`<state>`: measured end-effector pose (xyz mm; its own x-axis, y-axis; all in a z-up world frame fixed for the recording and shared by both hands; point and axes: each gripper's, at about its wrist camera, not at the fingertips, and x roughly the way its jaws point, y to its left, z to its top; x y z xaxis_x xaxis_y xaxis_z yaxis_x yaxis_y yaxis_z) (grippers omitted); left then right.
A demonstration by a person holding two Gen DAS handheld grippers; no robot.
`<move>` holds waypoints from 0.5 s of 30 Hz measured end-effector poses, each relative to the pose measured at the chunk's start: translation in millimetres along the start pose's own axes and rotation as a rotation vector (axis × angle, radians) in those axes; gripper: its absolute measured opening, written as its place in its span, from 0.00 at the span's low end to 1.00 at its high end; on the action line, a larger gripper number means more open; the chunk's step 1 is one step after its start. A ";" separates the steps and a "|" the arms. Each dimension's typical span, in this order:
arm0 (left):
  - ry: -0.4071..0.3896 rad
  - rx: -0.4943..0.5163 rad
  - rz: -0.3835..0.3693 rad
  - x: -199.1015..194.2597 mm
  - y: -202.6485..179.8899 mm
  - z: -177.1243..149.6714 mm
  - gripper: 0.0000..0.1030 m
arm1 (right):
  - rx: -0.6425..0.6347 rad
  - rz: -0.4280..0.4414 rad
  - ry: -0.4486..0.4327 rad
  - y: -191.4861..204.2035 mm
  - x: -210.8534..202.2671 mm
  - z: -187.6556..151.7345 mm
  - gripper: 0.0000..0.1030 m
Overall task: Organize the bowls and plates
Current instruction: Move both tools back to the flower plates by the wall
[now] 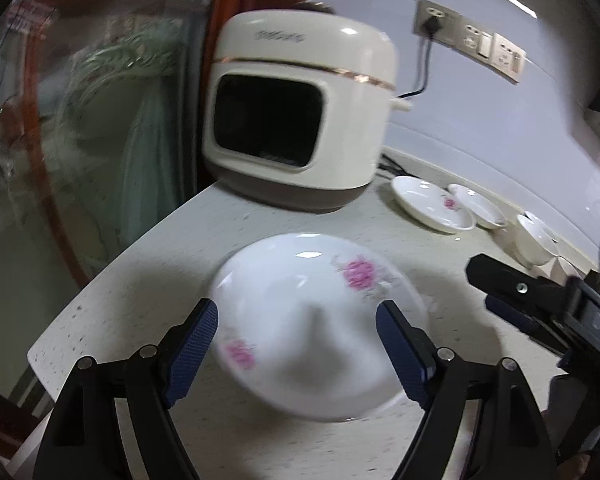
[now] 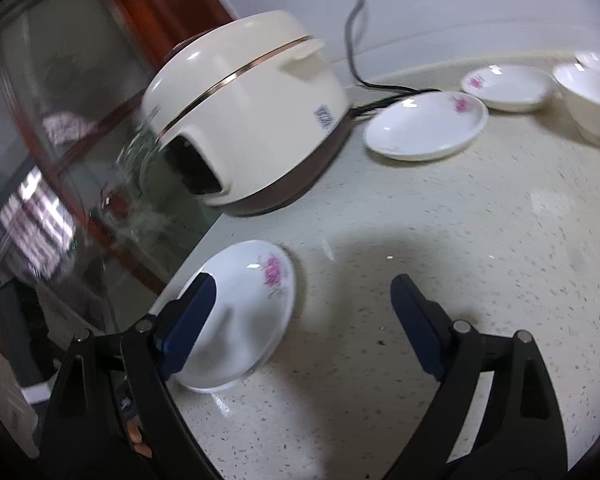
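Tabletop [image 2: 480,240]: pale speckled stone, corner end against a glass partition with a red-brown frame. Grey wall behind, with a socket strip [image 1: 472,40].

Rice cooker [image 1: 300,120] is the biggest item, cream with a dark base, plugged in, at the back near the corner.

Near plate [image 1: 312,320]: white, pink flowers, flat on the tabletop close to the corner edge, in front of the cooker and apart from it.

Second plate [image 2: 424,126] sits just right of the cooker base. A smaller dish [image 2: 504,88] is just beyond it; from the left wrist view they look to be touching or overlapping, but blur makes that uncertain. Bowl [image 2: 592,96] further right, with another white piece behind it.

Left hand-held gripper [image 1: 296,316]: jaws apart, the near plate directly ahead and below, spanning the gap between the pads, no visible pad contact. Right hand-held gripper [image 2: 300,300]: jaws apart, only bare tabletop between them; the near plate lies off to its left, partly behind its left finger.

Key relation: the right gripper is on the side of the remaining crockery, well apart from it across open tabletop, up and to the right in its view. A plate is round, so no long axis; the rim is the only grab point.
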<state>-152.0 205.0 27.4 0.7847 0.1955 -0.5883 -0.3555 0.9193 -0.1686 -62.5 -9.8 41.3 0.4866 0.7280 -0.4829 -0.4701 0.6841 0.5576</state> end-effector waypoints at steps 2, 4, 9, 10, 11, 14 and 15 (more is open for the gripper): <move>-0.007 0.015 -0.014 -1.1 -12.3 5.0 0.81 | 0.053 0.003 0.000 -13.2 -2.3 4.5 0.88; -0.002 0.042 -0.034 0.2 -30.2 11.5 0.82 | 0.061 -0.021 0.009 -21.4 -3.6 10.0 0.88; 0.054 0.047 -0.128 16.7 -72.2 36.3 0.84 | 0.009 -0.179 0.010 -48.3 -12.9 37.5 0.88; 0.059 0.042 -0.137 22.7 -83.5 42.3 0.85 | 0.011 -0.191 0.005 -54.8 -14.6 41.4 0.88; 0.063 0.042 -0.140 29.0 -93.3 47.4 0.86 | 0.022 -0.209 0.000 -65.0 -17.0 47.4 0.88; 0.102 0.037 -0.146 51.5 -118.1 57.0 0.86 | 0.031 -0.252 0.006 -85.4 -17.9 57.7 0.88; 0.114 0.023 -0.146 60.6 -125.8 62.9 0.86 | 0.032 -0.258 0.007 -89.7 -17.6 60.3 0.88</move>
<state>-27.8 122.7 62.7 0.7639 0.0202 -0.6450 -0.2292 0.9428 -0.2419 15.5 -86.6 40.5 0.5825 0.5296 -0.6166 -0.3071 0.8458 0.4362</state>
